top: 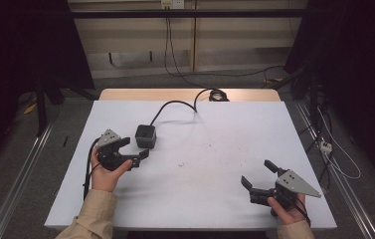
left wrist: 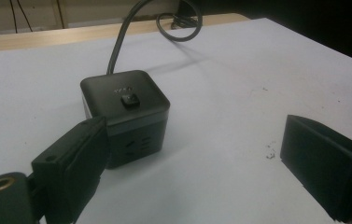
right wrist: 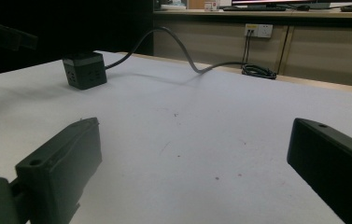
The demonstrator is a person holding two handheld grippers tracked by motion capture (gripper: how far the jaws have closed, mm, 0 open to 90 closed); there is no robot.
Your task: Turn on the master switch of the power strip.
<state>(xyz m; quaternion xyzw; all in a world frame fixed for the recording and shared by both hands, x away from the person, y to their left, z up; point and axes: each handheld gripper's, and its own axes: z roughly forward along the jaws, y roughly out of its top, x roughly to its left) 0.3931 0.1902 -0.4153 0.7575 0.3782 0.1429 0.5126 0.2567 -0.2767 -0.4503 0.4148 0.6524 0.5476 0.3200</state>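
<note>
We take the cube point(top: 144, 136), a black power-socket block, as our landmark. Nearest to us, the right gripper point(top: 258, 176) rests low over the table point(top: 215, 199), well apart from the cube and on the near right of it. Its jaws stand wide apart with nothing between them; in the right gripper view we see bare table between them and the cube far off at upper left. We judge that it is parked there to leave the cube's surroundings free.

The left gripper point(top: 134, 147) sits just beside the cube, on its near left side. Its jaws are spread wide and grip nothing. In the left gripper view, one jaw lies against or just in front of the cube's lower near corner, and the other stands well clear to the side. We judge this spread is meant to straddle the cube, which is wide.

The cube stands upright on the table, left of centre. Its cable point(top: 175, 103) runs from its far side to a coil point(top: 218, 95) at the table's far edge, slack enough to let the cube shift.

We cannot tell whether the near jaw touches the cube. The marking on the cube's top is too dim to read, its far face is hidden, and dark surrounds the table.
</note>
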